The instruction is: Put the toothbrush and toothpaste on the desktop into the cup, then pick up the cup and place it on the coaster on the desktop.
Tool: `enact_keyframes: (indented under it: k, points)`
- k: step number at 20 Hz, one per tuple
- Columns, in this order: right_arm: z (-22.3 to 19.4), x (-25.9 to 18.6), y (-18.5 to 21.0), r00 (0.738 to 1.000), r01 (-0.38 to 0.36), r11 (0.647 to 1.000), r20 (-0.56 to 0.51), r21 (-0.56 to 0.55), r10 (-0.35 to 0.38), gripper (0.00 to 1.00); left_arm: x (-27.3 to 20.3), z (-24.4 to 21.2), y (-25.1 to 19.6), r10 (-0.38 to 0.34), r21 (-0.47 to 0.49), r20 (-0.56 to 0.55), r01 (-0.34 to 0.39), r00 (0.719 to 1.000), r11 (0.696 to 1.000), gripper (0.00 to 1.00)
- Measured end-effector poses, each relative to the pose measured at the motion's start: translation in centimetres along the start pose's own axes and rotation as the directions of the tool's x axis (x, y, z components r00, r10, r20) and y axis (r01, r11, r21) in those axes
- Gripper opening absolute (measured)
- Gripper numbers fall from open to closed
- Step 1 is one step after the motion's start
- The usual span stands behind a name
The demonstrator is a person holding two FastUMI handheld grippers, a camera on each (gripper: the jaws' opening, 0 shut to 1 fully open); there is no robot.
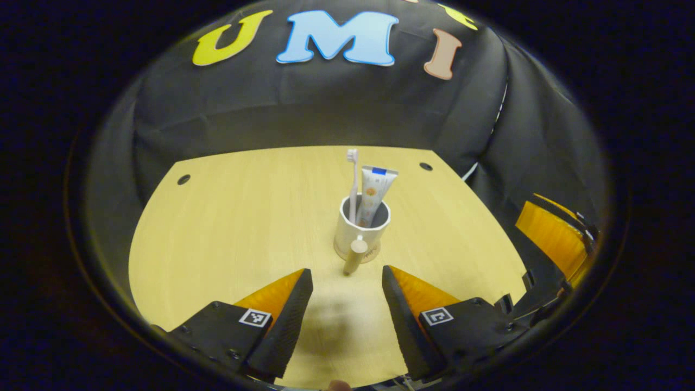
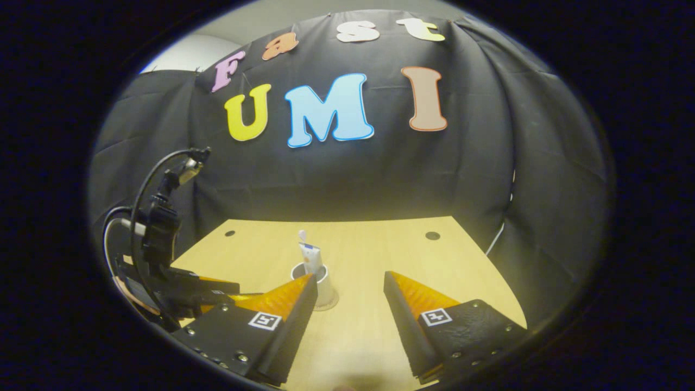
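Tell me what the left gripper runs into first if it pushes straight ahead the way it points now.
Most likely the cup's handle, which juts toward the open left gripper and lies roughly between its fingers' line. Just behind is the cup, on its coaster, with the toothbrush and toothpaste inside. Height is unclear.

The left gripper [image 1: 346, 279] hangs with its jaws spread wide and nothing between them. The right gripper [image 2: 348, 285] is likewise parted and empty, with the left one off to its left.
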State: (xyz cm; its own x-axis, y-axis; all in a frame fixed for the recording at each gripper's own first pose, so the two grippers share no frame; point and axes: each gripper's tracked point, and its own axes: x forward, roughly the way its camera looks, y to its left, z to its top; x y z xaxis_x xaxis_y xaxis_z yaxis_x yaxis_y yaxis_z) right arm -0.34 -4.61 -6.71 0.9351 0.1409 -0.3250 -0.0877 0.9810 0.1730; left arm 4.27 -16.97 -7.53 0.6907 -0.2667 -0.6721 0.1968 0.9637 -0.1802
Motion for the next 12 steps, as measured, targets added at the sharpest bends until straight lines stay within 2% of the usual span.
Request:
enact_keyframes:
  k: [3, 4, 5, 9, 11, 12]
  points:
    - [0.8, -0.5, 0.6, 1.000, -0.004, 1.000, 0.026, -0.008, 0.004, 0.78, -2.3, 1.7, 0.9, 0.043, -0.026, 0.148, -0.039, 0.988, 0.999, 0.85]
    - [1.0, -0.6, 0.8, 0.999, -0.004, 1.000, 0.037, -0.007, 0.004, 0.75, -3.1, 2.4, 1.1, 0.051, -0.029, 0.197, -0.046, 0.979, 0.999, 0.85]
    - [1.3, -0.6, 0.9, 0.999, 0.000, 1.000, 0.044, -0.009, 0.000, 0.78, -4.0, 3.0, 1.4, 0.057, -0.034, 0.242, -0.050, 0.968, 0.998, 0.84]
    - [2.1, -1.1, 1.4, 0.998, 0.030, 0.999, 0.063, -0.018, -0.029, 0.78, -6.0, 5.2, 2.3, 0.077, -0.044, 0.392, -0.065, 0.917, 0.997, 0.83]
    - [2.5, -1.5, 1.4, 0.996, 0.061, 0.998, 0.073, -0.030, -0.058, 0.88, -6.6, 6.3, 2.6, 0.082, -0.024, 0.443, -0.079, 0.893, 0.997, 0.83]
    - [2.8, -1.7, 1.5, 0.994, 0.077, 0.996, 0.085, -0.035, -0.074, 0.88, -6.9, 6.5, 2.7, 0.079, -0.013, 0.452, -0.082, 0.889, 0.997, 0.84]
